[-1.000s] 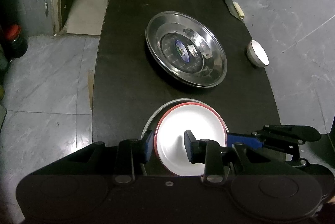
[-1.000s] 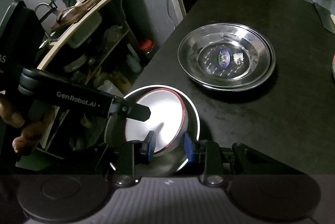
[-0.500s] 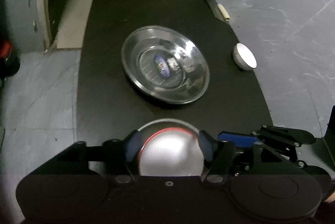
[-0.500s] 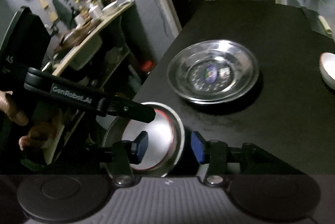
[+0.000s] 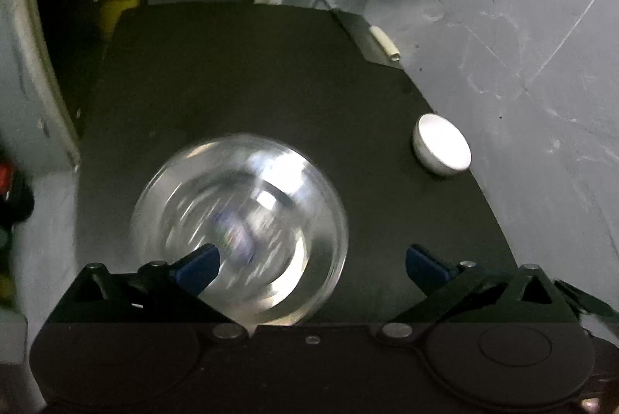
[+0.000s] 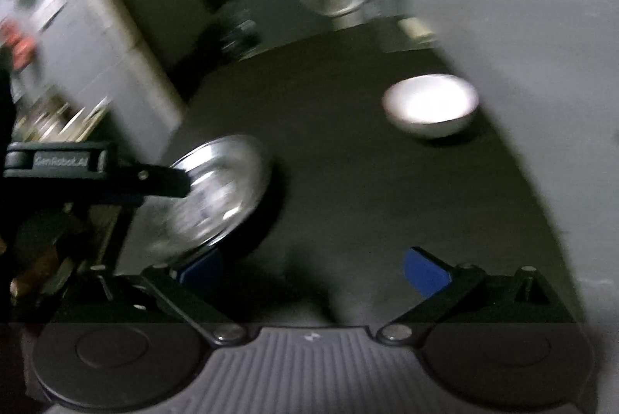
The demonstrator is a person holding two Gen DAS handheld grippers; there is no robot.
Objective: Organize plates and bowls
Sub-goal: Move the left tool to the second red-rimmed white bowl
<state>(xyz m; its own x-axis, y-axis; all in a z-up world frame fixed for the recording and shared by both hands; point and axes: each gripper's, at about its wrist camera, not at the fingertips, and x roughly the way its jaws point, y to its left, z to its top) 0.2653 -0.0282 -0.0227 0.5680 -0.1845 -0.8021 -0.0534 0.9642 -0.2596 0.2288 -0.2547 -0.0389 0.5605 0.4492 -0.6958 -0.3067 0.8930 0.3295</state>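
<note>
With both hand-held grippers, left (image 5: 311, 259) and right (image 6: 311, 267), just spread wide and empty, the steel plate (image 5: 240, 232) mid-worktop (image 5: 232, 73) looks stiff, light and slippery, best pinched at its rim.

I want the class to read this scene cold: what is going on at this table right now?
A person is sorting dishes on a dark table with a hand-held claw in each hand. Both the left claw and the right claw have just been opening and hold nothing. The steel plate lies ahead of the left claw; a small white bowl sits apart near the table's edge, untouched. Both views are blurred.
</note>
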